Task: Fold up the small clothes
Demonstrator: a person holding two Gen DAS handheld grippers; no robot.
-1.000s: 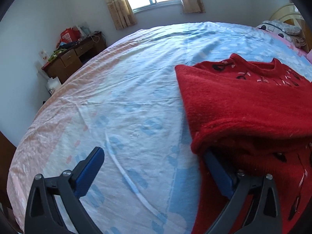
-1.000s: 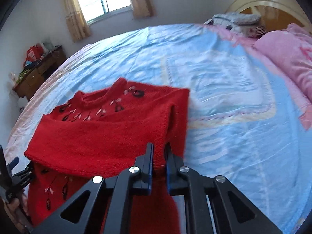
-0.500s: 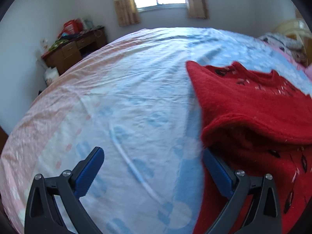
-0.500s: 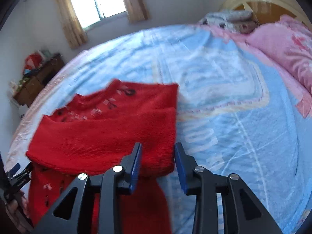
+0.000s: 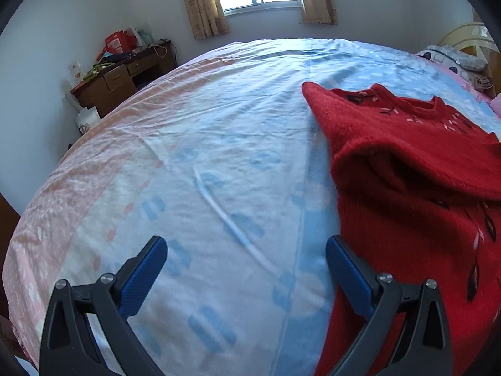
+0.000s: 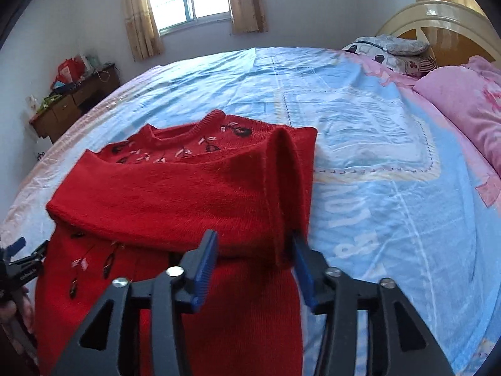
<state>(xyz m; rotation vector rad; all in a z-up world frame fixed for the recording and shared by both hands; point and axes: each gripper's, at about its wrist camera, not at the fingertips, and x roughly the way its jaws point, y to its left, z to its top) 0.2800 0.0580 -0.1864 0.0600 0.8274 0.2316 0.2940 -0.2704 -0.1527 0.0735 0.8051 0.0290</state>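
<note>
A small red knitted sweater [image 6: 188,194] with dark embroidered flowers lies on the bed, both sleeves folded across its front. It also shows at the right of the left wrist view [image 5: 416,169]. My right gripper [image 6: 253,250] is open, its jaws on either side of the folded sleeve's raised right edge, not gripping it. My left gripper [image 5: 247,260] is open and empty over the bedsheet, just left of the sweater's lower body. The left gripper's tip also shows at the left edge of the right wrist view [image 6: 22,260].
The bed [image 5: 188,156] has a blue, white and pink sheet. Pink pillows [image 6: 463,103] and a folded blanket [image 6: 397,50] lie by the headboard [image 6: 438,22]. A wooden desk [image 5: 122,78] with clutter stands by the far wall under a window.
My right gripper opened and let go of the sweater's folded sleeve edge. My left gripper drew back to the left, off the sweater's edge.
</note>
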